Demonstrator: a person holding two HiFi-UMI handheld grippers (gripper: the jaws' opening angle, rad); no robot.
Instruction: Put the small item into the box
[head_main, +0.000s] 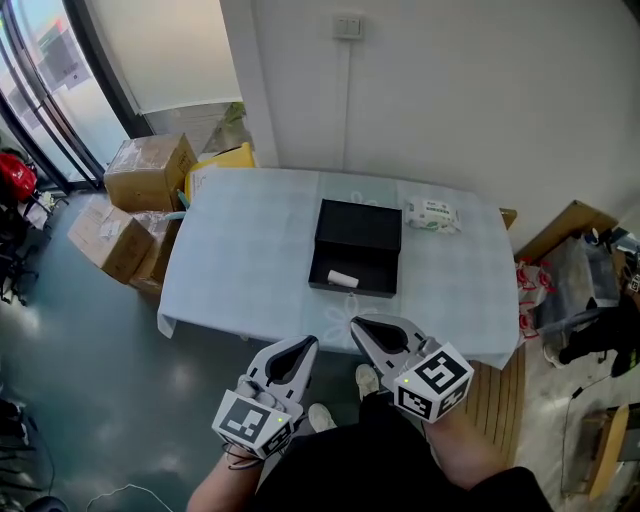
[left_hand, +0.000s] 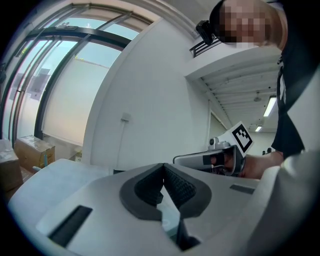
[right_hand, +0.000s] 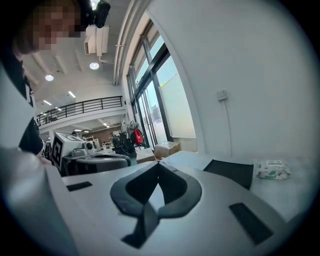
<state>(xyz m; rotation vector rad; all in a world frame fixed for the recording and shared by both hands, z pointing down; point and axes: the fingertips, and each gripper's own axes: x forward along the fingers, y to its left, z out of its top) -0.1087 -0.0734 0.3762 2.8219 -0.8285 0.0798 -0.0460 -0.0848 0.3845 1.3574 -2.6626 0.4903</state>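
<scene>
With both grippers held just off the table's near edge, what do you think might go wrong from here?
1. The small white item already lies in the open black box; reaching in might knock it out or shove the box.
2. The wipes pack lies close by the box's far right corner and could be mistaken for the item.
3. The left gripper and right gripper, jaws shut and empty, hang near the tablecloth's overhanging edge; a low approach could snag it.
</scene>
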